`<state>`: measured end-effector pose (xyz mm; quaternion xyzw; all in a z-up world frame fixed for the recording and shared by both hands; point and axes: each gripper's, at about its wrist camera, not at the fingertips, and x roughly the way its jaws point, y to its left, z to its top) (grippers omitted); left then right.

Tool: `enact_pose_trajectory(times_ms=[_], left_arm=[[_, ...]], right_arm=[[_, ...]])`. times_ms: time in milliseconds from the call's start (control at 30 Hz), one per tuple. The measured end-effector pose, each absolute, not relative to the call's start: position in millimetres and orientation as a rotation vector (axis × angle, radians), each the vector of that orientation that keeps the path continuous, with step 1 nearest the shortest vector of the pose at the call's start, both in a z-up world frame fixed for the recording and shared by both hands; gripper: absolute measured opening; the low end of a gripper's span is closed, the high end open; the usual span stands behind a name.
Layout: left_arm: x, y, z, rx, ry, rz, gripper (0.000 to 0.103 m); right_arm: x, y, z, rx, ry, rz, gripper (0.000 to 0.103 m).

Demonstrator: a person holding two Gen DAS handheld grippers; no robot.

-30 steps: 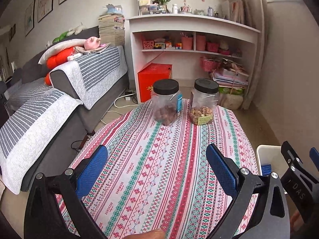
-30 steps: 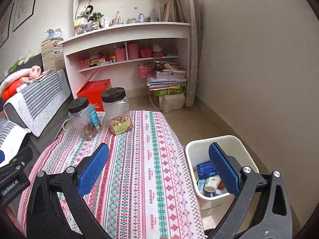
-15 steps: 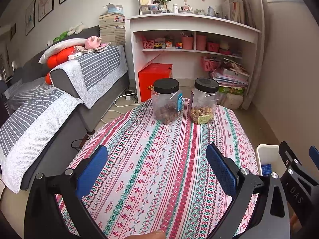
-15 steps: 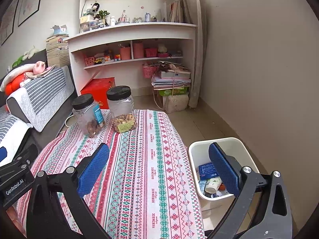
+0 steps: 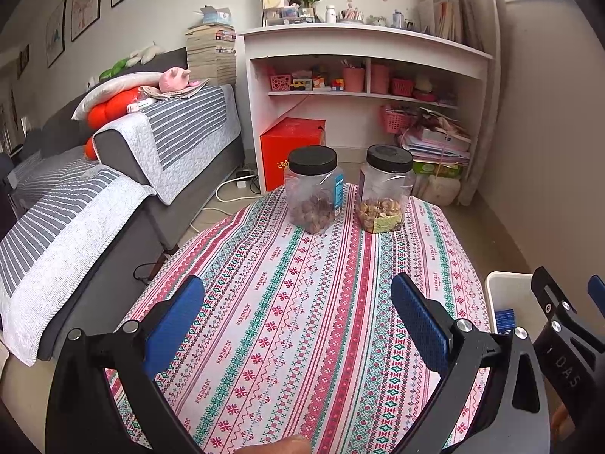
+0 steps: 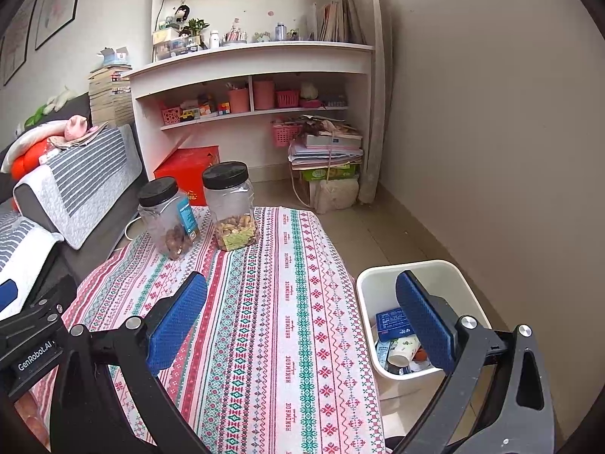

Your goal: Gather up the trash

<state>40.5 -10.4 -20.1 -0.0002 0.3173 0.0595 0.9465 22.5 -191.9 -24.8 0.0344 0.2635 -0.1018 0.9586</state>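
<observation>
A white bin (image 6: 450,276) stands on the floor right of the table, holding a blue box (image 6: 393,323), a paper cup (image 6: 402,352) and other scraps. Its rim (image 5: 499,283) shows at the right edge of the left wrist view. My right gripper (image 6: 302,317) hangs open above the table's right side, its right finger over the bin, nothing between the pads. My left gripper (image 5: 298,317) is open over the patterned tablecloth (image 5: 302,287), holding nothing. The right gripper's body (image 5: 567,333) appears beside it.
Two clear jars with black lids stand at the table's far end: one with dark nuts (image 5: 314,189), one with pale nuts (image 5: 385,189). A grey sofa (image 5: 113,174) runs along the left. White shelves (image 6: 257,87) and a red box (image 5: 293,147) stand behind.
Both grippers stay open. The right wrist view has tilted up and shifted slightly, so the jars and bin sit lower; the left view is almost unchanged.
</observation>
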Motion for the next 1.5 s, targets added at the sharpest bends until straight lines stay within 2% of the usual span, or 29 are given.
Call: enact_pose_trajectory(times_ms=[1500], left_arm=[[38.6, -15.5, -24.7, 0.029, 0.649, 0.119, 0.096]], right_arm=[[20.4, -201.7, -30.4, 0.063, 0.556, -0.195, 0.096]])
